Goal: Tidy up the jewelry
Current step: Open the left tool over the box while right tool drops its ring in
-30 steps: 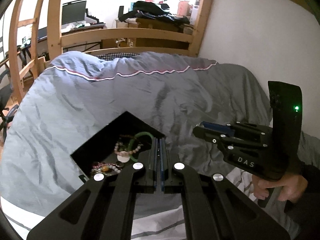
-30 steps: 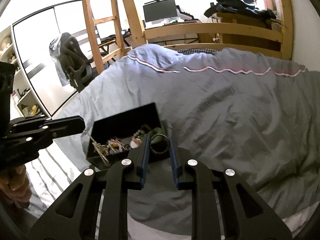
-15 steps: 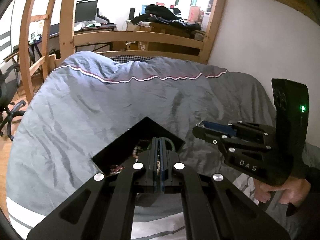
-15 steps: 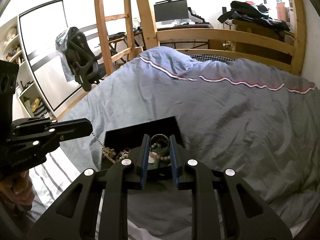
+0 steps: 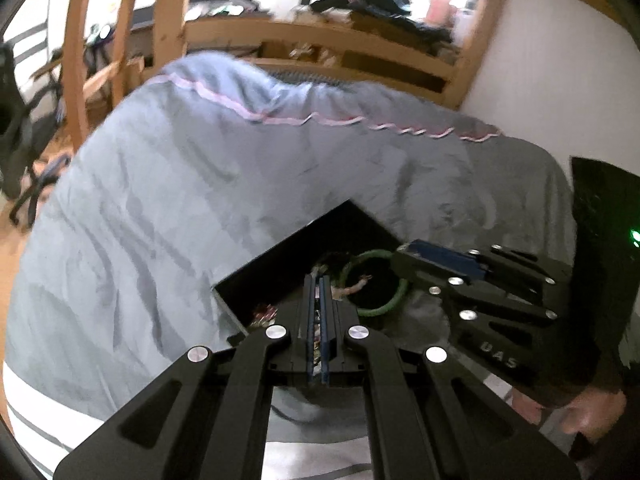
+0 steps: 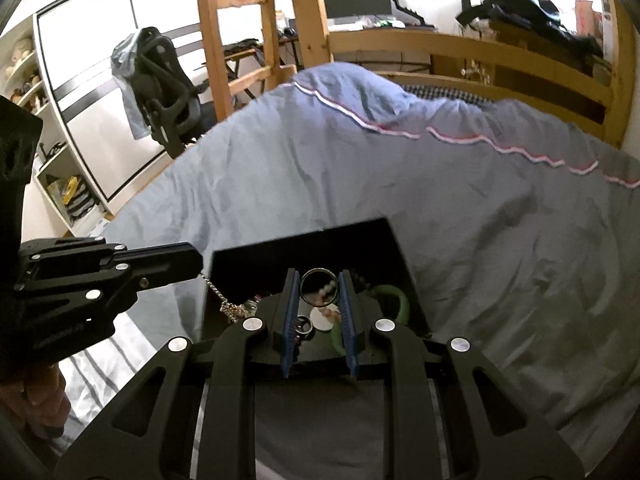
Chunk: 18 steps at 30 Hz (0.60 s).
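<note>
Left wrist view was motion-blurred; box contents partly hidden behind both grippers. Black box point(image 6: 304, 240) sat open on the grey duvet point(image 6: 460, 208), holding a green bangle point(image 5: 378, 310), beads and small rings — hard to sort apart. Left gripper point(image 6: 196, 261) was clamped on a thin chain point(image 6: 218, 294) trailing over the box's left wall. Right gripper point(image 6: 319, 280) pinched a dark ring point(image 6: 319, 285) above the box.

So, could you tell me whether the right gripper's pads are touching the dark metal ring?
Touching. The right wrist view shows the dark ring spanning the gap between the blue pads of the right gripper, its rim meeting each pad, above the black box.
</note>
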Each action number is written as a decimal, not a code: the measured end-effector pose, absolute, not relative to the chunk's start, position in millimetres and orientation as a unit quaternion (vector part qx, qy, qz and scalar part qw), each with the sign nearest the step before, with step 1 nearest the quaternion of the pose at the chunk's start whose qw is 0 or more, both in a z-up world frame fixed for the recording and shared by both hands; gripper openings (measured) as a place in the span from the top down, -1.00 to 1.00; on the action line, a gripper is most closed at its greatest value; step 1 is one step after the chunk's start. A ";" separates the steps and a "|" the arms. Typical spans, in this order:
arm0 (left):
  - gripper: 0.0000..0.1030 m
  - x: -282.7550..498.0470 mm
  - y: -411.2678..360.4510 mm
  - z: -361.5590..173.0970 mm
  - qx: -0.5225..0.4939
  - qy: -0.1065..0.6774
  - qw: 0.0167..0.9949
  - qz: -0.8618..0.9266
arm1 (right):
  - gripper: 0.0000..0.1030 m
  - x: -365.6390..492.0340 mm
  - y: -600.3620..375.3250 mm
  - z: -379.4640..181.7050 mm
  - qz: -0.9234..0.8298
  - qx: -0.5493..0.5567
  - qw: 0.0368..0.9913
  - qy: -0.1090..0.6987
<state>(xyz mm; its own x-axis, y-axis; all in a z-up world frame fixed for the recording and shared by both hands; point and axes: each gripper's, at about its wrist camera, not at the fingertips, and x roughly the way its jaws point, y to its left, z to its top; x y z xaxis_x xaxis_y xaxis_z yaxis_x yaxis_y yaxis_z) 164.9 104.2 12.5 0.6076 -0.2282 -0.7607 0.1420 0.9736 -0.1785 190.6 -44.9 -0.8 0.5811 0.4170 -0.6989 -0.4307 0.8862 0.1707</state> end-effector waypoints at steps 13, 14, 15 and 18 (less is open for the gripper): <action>0.13 179.1 120.7 -6.3 -0.095 0.445 0.889 -0.058 | -0.06 202.4 -36.3 -12.7 0.244 0.004 0.885 0.396; 0.08 178.4 121.8 -4.9 -0.096 0.441 0.891 -0.056 | -0.15 202.3 -37.7 -10.8 0.239 0.004 0.887 0.395; 0.06 177.5 123.9 -2.8 -0.100 0.437 0.892 -0.056 | -0.22 202.0 -39.1 -9.4 0.233 0.004 0.890 0.393; -0.37 171.4 129.9 6.1 -0.102 0.421 0.900 -0.037 | -0.83 198.5 -51.2 -0.7 0.194 0.008 0.906 0.377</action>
<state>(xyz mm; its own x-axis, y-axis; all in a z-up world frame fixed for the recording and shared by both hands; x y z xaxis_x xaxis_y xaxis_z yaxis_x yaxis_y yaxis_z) 171.4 129.9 6.1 0.6423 -0.1516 -0.7513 -0.0195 0.9767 -0.2137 198.5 -51.2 -0.7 0.6401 0.3565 -0.6806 -0.3448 0.9249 0.1602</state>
